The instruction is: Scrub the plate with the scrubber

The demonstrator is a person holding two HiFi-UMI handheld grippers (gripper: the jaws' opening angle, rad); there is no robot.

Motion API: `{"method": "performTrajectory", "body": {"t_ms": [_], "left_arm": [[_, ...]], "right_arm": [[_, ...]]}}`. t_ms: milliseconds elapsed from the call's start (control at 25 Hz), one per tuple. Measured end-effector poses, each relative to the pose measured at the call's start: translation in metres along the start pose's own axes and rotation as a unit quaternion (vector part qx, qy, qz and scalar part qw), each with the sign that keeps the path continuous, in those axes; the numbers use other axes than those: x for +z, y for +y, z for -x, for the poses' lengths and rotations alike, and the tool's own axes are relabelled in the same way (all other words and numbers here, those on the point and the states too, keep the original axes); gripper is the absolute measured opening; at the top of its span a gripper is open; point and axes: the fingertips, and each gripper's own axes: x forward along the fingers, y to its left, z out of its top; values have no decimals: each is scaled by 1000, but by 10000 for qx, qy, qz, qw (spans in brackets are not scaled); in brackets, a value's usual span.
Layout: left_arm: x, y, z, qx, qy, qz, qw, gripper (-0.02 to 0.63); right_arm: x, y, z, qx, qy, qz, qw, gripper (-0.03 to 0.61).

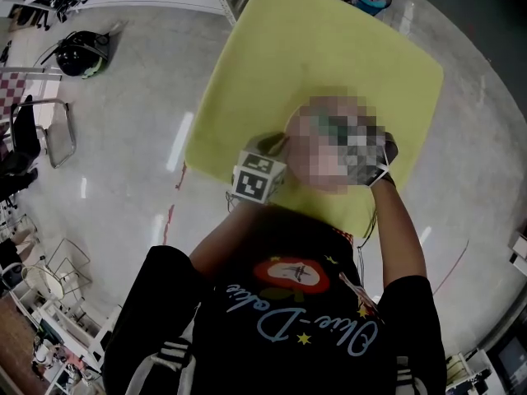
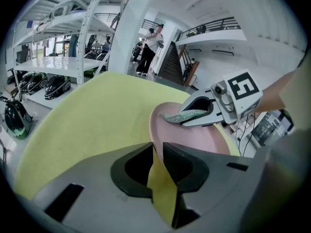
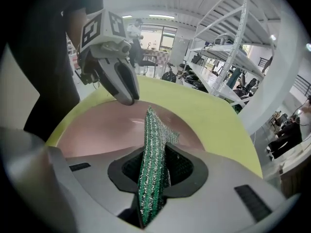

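Step in hand, as I judge it: scrubbing, with one side steadying and the other wiping

Pink round plate (image 3: 112, 130) sits on the yellow-green square desk (image 1: 329, 48), at the edge nearest the person. Left tongs (image 2: 156, 148) are nearly pressed together and pinch the plate's rim right at the tips. Right tongs (image 3: 154, 153) pinch a green glittery mesh scrubber (image 3: 155, 125) edge-on, its free end sticking out past the tips over the plate's face. Can't tell if the end touches the plate or sits just off it

To do it well:
- keep the rim pinch firm so the plate doesn't spin or slide on the desk
- press the scrubber's free end flat to the face, not just its corner
- work in short overlapping strokes from the middle out to the rim
- stay clear of the left tips, which are near the scrubber
- the mesh looks floppy and will likely fold if pushed too hard

Pose: both tongs slant downward toward the plate from opposite sides, the right more steeply. In the head view the person's right forearm (image 1: 403, 237) reaches forward to the plate, and the left marker cube (image 1: 258, 175) sits just beside it. The plate itself is hidden there by a mosaic patch
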Motion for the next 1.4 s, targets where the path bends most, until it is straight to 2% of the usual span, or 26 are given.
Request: {"method": "performTrajectory", "body": {"t_ms": [320,760,1280,1400], "left_arm": [[-1,0,-1,3,14,-66,10000,55],[-2,-1,-1,-10,-21,-154,9999,55],[2,-1,-2,24,-58,-108,9999,55],[4,-4,-2,25,-85,-90,9999,55]], "right_arm": [[-4,27,3,377,62,-206,9991,64],[-2,72,9,628,23,-381,9973,64],[10,120,21,1298,-152,-727,9888,64],[10,122,25,1291,-158,-797,9883,66]]}}
